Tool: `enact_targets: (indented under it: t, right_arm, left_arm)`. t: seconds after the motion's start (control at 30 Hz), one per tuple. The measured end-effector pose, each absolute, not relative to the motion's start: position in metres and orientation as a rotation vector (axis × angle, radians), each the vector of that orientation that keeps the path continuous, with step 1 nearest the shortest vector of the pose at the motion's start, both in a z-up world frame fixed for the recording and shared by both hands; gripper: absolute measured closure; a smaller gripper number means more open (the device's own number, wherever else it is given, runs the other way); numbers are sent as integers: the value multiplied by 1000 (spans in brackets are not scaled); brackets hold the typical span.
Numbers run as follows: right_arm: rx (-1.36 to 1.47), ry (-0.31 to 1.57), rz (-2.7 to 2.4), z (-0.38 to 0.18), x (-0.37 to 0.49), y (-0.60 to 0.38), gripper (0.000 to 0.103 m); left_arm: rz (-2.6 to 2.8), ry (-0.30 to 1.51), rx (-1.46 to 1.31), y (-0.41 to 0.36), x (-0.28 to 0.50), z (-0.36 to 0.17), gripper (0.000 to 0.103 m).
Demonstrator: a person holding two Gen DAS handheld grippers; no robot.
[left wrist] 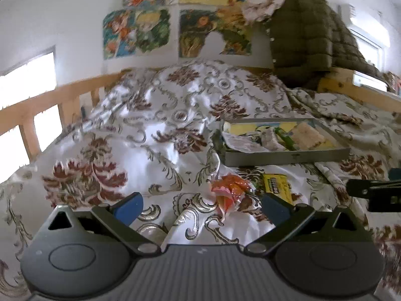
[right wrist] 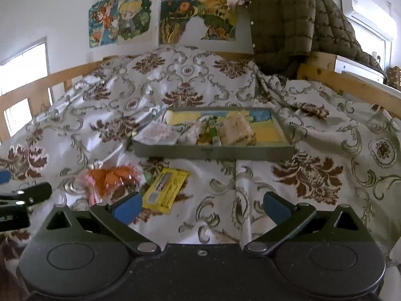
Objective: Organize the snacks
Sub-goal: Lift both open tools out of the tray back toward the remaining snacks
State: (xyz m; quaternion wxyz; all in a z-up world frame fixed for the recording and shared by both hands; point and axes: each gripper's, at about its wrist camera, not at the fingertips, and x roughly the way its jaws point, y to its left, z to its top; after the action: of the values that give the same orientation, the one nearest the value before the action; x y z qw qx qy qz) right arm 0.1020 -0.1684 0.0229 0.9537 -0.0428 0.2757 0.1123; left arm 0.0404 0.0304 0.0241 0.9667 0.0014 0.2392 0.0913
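A grey tray (right wrist: pixel 213 153) lies on the flowered bedspread and holds several wrapped snacks; it also shows in the left wrist view (left wrist: pixel 285 156). In front of it lie an orange wrapped snack (right wrist: pixel 110 180) and a yellow packet (right wrist: pixel 165 190); they also show in the left wrist view as the orange snack (left wrist: pixel 229 194) and the yellow packet (left wrist: pixel 277 186). My left gripper (left wrist: pixel 201 207) is open and empty, just short of the orange snack. My right gripper (right wrist: pixel 200 208) is open and empty, right of the yellow packet.
The flowered bedspread (right wrist: pixel 313 170) is rumpled and rises behind the tray. A wooden bed rail (right wrist: pixel 351 85) runs along the right and back, with a dark green quilted jacket (right wrist: pixel 288 25) hung over it. Posters (right wrist: pixel 125 20) cover the wall.
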Motion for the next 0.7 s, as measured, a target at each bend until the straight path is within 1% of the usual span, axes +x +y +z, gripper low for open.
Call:
enact_targets:
  t: [0.13,0.3,0.7]
  right_arm:
    - [-106,579,227,10,98,-166,1]
    - [-87,628,230,-4,97,-166,1]
    - [-43,677,281,-19,97,-172,1]
  left_arm:
    - [190,484,72,24,35,23,0]
    - [187,537,25,29,39,15,0]
    - [231,626,-3,30,54,4,0]
